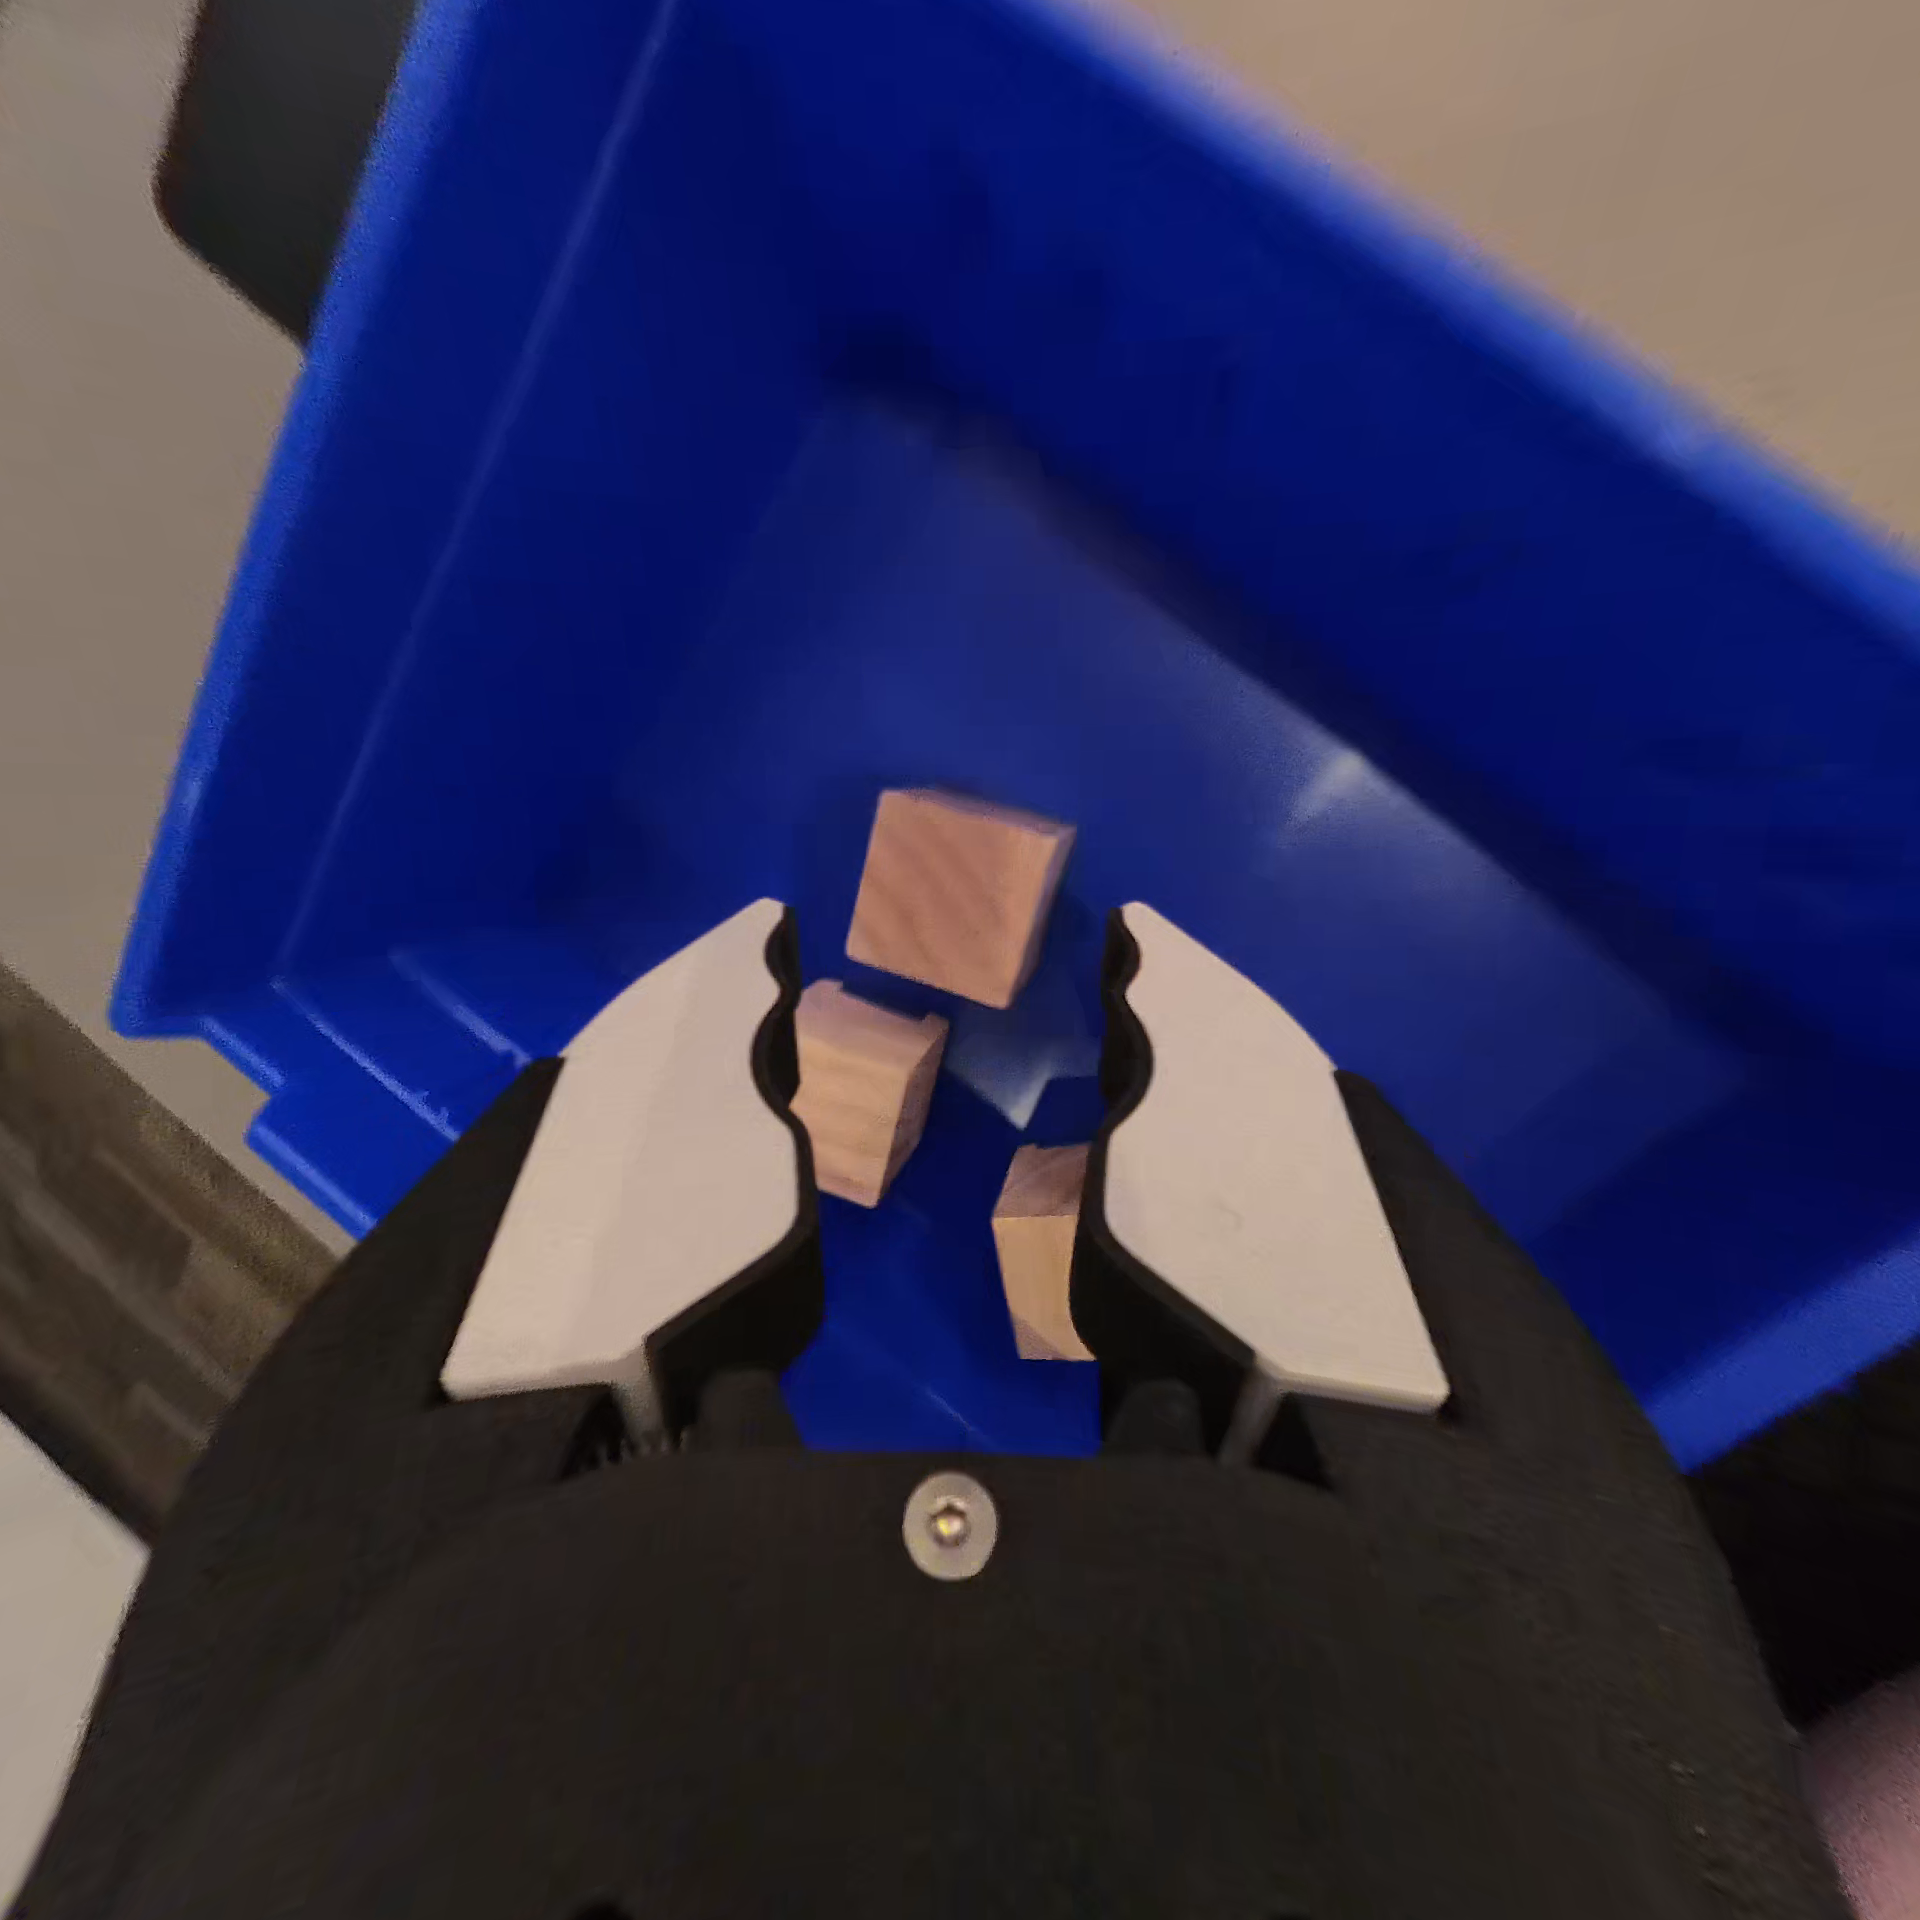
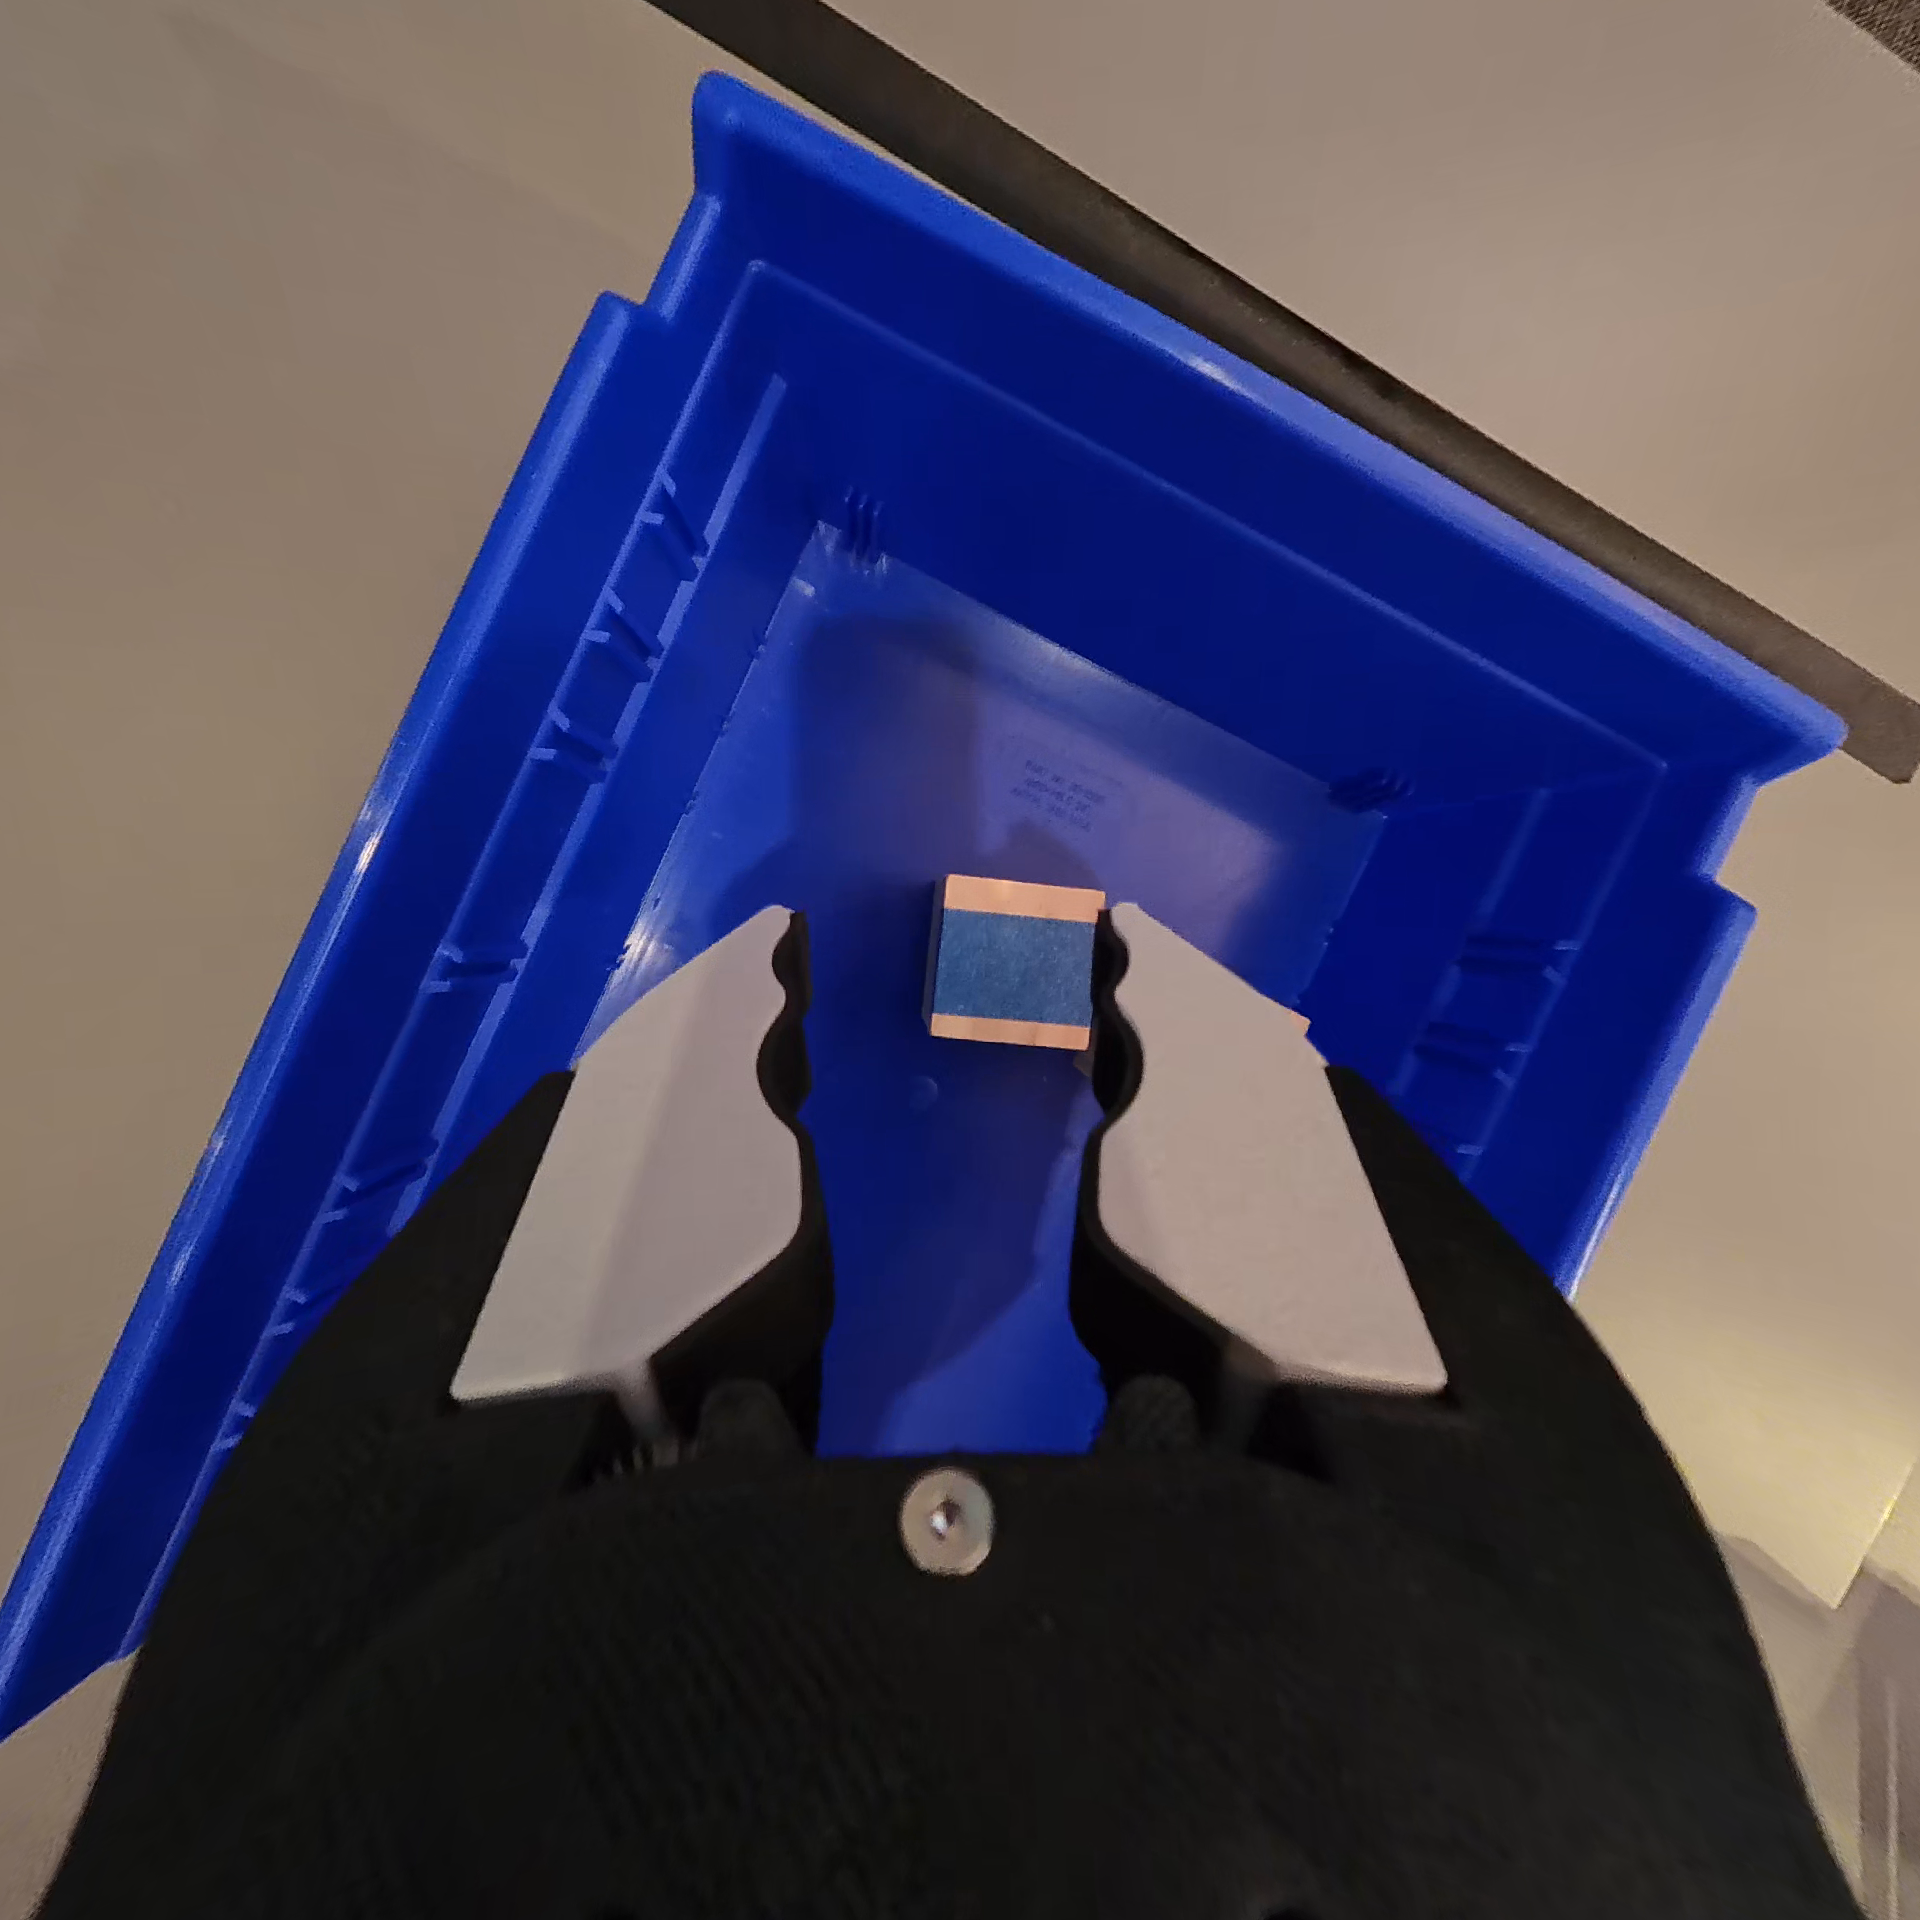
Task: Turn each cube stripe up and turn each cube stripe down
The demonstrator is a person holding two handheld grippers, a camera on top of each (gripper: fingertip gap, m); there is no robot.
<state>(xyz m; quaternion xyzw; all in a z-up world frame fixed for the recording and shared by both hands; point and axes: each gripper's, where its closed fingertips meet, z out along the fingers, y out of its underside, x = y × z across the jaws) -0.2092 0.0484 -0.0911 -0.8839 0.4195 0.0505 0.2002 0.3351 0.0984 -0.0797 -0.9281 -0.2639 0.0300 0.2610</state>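
Between the parted fingers of the right hand-held gripper (image 2: 951, 925), at twelve o'clock inside the blue bin (image 2: 1195, 499), sits the striped cube (image 2: 1013, 961), stripe up, beside the right finger. Left hand-held gripper (image 1: 951, 925) hangs open over three plain-faced cubes (image 1: 956, 894).

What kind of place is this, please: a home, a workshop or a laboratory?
Probably an indoor test bench or workroom, though little shows. A blue plastic parts bin holding small wooden cubes sits on a plain pale tabletop, with a handheld claw above it.
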